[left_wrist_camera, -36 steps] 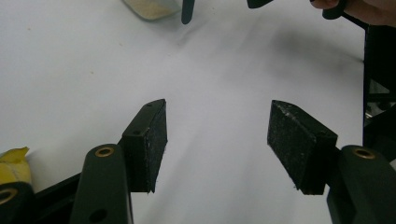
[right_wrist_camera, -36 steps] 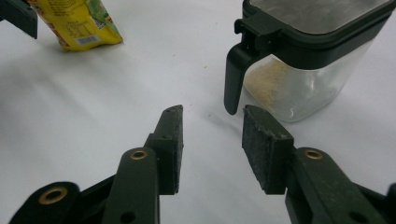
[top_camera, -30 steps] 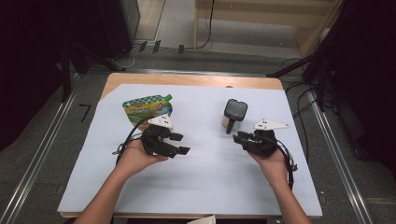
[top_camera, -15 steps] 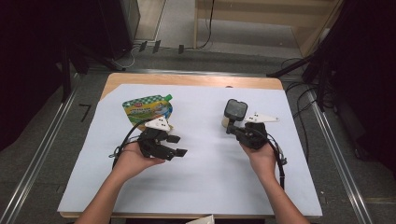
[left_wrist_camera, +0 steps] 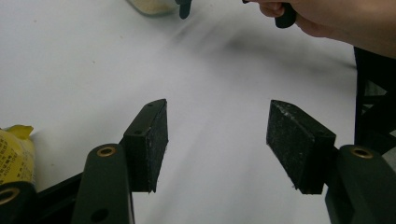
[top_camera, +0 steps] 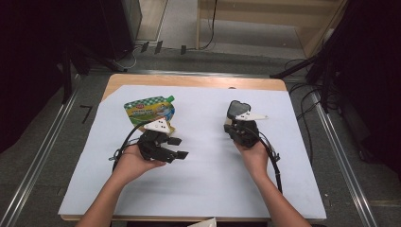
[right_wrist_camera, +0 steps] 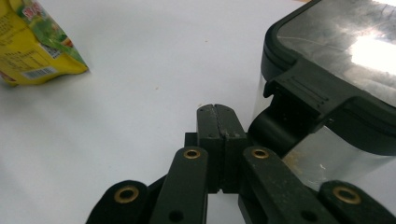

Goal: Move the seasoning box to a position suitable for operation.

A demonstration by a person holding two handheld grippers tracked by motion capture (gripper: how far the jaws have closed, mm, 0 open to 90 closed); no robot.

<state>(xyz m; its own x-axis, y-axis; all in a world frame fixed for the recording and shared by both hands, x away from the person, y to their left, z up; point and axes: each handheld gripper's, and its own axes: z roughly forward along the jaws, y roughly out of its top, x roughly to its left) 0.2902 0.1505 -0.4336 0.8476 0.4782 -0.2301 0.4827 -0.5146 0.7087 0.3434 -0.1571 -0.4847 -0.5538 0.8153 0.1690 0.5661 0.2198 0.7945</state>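
Note:
A clear container with a dark lid [top_camera: 236,109] stands at the table's far right; in the right gripper view the lid [right_wrist_camera: 327,65] and its latch loom just right of my jaws. My right gripper [top_camera: 231,124] [right_wrist_camera: 218,114] is shut with nothing between its pads, its tips beside the container's near side. A green and yellow spouted pouch [top_camera: 149,109] [right_wrist_camera: 35,44] lies flat at the far left. Just in front of the pouch, my left gripper [top_camera: 178,147] [left_wrist_camera: 224,140] stands open over bare sheet, pointing right, with nothing in it.
A pale sheet [top_camera: 203,179] covers most of the wooden table [top_camera: 142,79]. Black cables [top_camera: 272,156] trail from both grippers. In the left gripper view the pouch's corner [left_wrist_camera: 14,149] sits at the lower left and the other hand [left_wrist_camera: 336,18] at the top right.
My right hand has moved forward and left up to the container. The left hand and its open gripper have stayed where they were.

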